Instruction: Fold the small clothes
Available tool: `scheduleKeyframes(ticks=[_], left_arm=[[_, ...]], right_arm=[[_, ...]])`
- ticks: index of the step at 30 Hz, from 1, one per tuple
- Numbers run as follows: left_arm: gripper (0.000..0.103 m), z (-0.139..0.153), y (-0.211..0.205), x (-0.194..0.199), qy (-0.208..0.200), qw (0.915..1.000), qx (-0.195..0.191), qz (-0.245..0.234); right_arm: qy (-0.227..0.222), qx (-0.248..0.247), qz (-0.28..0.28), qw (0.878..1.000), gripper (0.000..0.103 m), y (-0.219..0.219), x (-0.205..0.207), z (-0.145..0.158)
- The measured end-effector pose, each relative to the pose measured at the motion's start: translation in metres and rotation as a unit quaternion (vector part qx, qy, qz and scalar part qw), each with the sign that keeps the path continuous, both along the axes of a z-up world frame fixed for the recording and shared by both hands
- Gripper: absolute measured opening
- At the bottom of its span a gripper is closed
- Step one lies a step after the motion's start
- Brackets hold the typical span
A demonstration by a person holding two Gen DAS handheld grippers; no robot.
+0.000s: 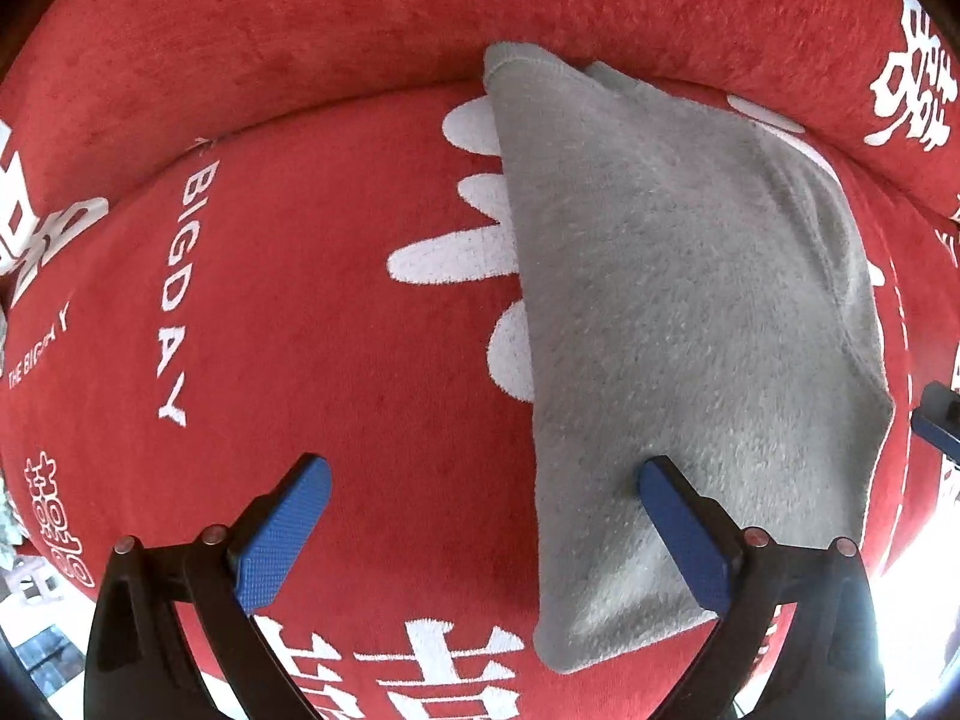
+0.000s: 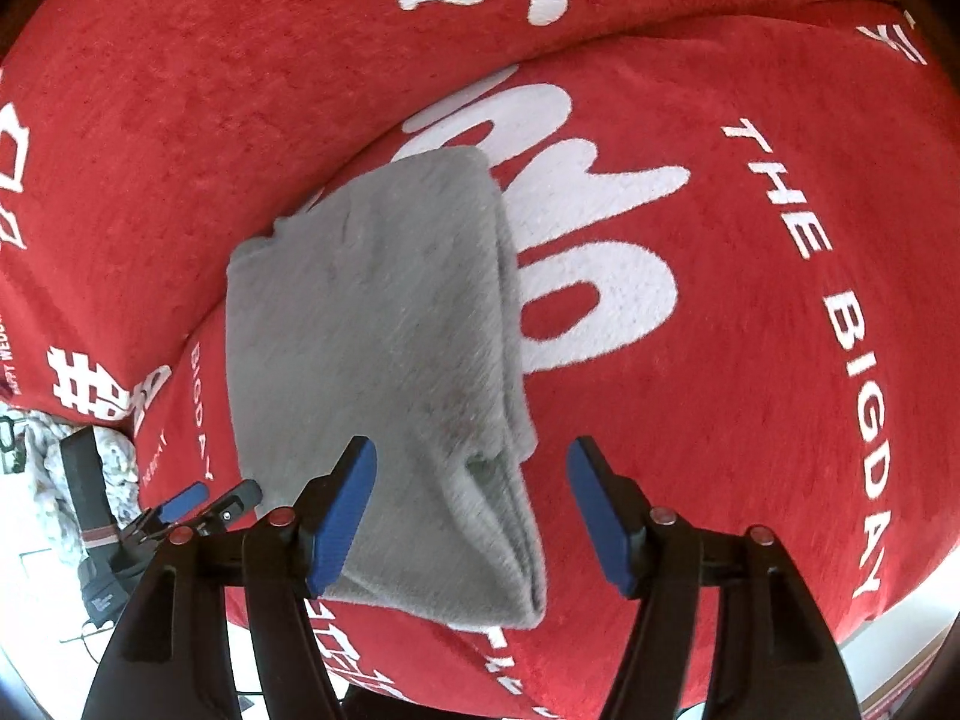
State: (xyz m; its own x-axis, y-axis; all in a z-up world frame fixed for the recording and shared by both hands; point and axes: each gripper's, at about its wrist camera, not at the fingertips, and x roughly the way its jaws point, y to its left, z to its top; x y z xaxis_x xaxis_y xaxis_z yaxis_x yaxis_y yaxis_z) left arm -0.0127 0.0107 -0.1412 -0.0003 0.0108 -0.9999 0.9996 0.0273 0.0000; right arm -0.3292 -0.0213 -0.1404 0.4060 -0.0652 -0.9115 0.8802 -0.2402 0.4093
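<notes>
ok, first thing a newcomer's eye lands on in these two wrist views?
The bright red cover with big white lettering fills both views. On it lies a folded grey cloth, right of centre in the left wrist view and centred in the right wrist view. Blue-padded jaws frame the bottom of each picture: the left gripper stands wide over the cloth's near-left edge, and the right gripper is open over its near-right corner, neither gripping it.

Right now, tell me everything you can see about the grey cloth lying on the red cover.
The grey cloth is a small fleecy piece, folded into a rough rectangle with stacked layers showing along one edge. It lies flat on the red cover with white lettering, partly hiding a large white character, its far end close to the raised back cushion. Both grippers hang open over its near end. Whether either touches it is unclear.
</notes>
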Motion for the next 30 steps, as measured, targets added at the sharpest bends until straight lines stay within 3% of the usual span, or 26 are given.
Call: scheduleKeyframes(ticks=[6,11,18,25,30], left_arm=[[0.103,0.001,-0.009,0.001,0.015,0.9999,0.004,0.008],[0.103,0.011,-0.024,0.014,0.037,0.9985,-0.023,0.033],[0.103,-0.009,-0.053,0.023,0.078,0.995,-0.007,0.061],[0.103,-0.028,-0.065,0.009,0.111,0.9914,0.002,0.07],[0.103,-0.034,-0.066,0.007,0.12,0.9906,0.004,0.066]], right_arm=[[-0.014,0.01,-0.002,1.0,0.07,-0.011,-0.009,-0.01],[-0.022,0.016,-0.003,1.0,0.07,-0.018,-0.017,-0.018],[-0.063,0.031,-0.04,0.997,0.07,-0.025,-0.035,-0.041],[-0.112,0.06,-0.03,0.991,0.07,-0.038,-0.014,-0.066],[-0.121,0.065,-0.001,0.991,0.07,-0.042,0.0,-0.073]])
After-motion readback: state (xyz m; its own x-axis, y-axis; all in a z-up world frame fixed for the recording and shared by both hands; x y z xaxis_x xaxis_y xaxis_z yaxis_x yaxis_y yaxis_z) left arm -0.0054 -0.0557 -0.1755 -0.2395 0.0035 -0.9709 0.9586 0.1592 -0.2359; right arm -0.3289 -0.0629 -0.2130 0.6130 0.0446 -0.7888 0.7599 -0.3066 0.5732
